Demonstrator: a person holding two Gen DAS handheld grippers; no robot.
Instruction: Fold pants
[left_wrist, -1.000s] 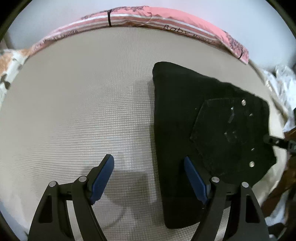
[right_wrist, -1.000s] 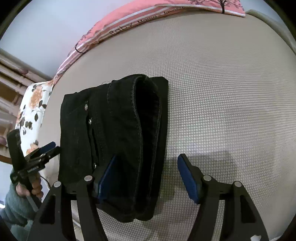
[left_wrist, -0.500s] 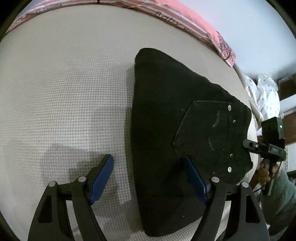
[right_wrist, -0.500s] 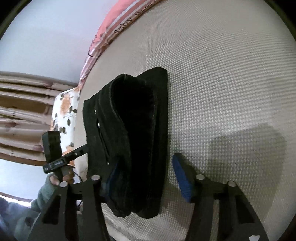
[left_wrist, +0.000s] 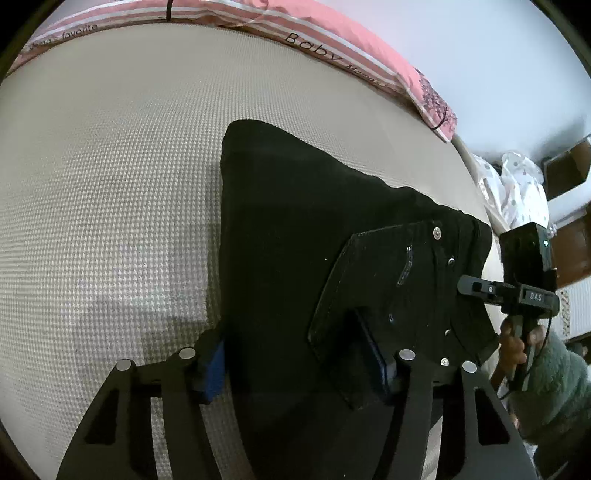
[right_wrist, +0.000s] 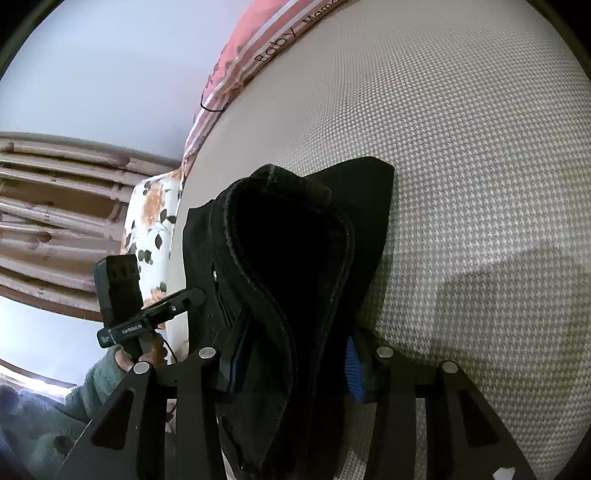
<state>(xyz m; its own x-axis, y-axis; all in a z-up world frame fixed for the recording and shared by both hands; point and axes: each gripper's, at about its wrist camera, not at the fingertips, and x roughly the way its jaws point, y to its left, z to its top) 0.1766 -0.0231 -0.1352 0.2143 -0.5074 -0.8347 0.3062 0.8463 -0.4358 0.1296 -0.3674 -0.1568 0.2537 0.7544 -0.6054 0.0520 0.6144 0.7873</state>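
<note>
Here, both grippers, L (left_wrist: 295, 365) & R (right_wrist: 293, 365), clamped on folded black pants (left_wrist: 295, 229), pink pillow (left_wrist: 332, 40) beyond, mattress (left_wrist: 110, 184) underneath.

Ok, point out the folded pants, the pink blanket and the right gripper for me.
pants (left_wrist: 295, 229), left wrist view, on the flat black fabric above the back pocket.
pink blanket (left_wrist: 332, 40), left wrist view, on the plain pink band above the lettering.
right gripper (right_wrist: 295, 363), right wrist view, midway between its blue pads.
</note>
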